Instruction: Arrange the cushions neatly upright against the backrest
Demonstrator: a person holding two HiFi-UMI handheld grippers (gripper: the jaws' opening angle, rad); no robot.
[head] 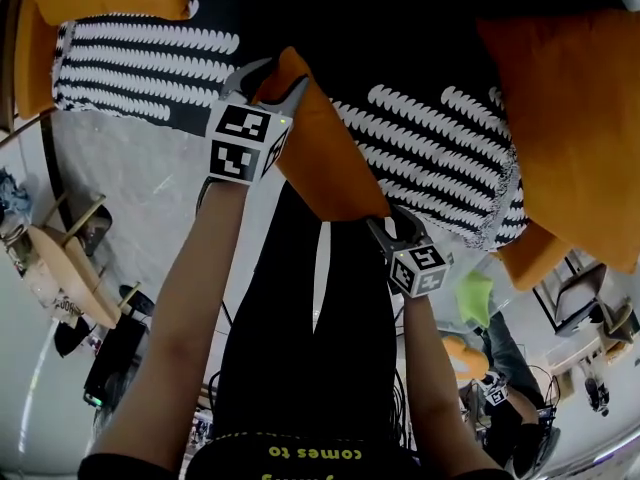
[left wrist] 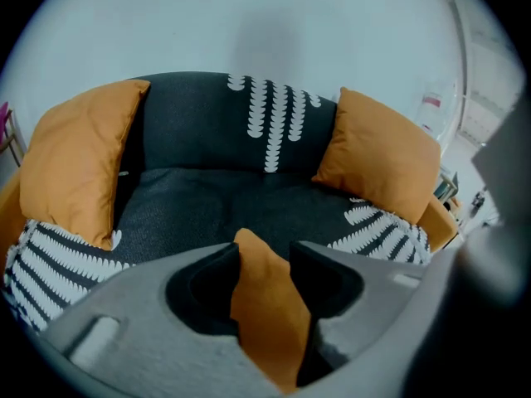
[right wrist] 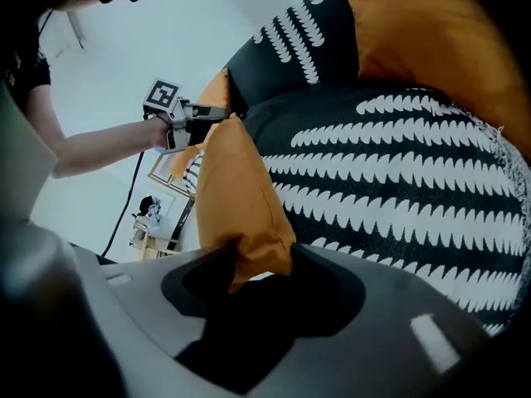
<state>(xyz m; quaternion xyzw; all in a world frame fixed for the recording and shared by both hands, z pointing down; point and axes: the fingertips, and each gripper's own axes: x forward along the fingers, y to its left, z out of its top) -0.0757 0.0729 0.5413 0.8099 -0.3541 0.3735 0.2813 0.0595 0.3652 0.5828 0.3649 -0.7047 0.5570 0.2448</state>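
The cushion [head: 325, 153] you hold is plain orange and plump, its fabric smooth and drawn to a sewn point at each corner. It stretches between your two grippers at the front edge of a dark rounded sofa [left wrist: 207, 210]; whether it rests on that edge you cannot tell from these views. The sofa's rim is draped in black fabric with rows of white leaf marks [head: 430, 158], and the same marks run down the middle of the curved backrest [left wrist: 187, 123]. Two more orange cushions already stand against it, one at the left [left wrist: 75, 160] and one at the right [left wrist: 382, 152]. Below lies a pale grey floor [head: 140, 178] with a wooden stand [head: 70, 258] off to your left, and a pale wall [left wrist: 249, 23] rises behind the sofa. Your left gripper [head: 283, 73] has its jaws closed on the cushion's far corner, the orange point poking up between the tips. Your right gripper [head: 390, 223] pinches the near corner, with the fabric bunched in the jaws.
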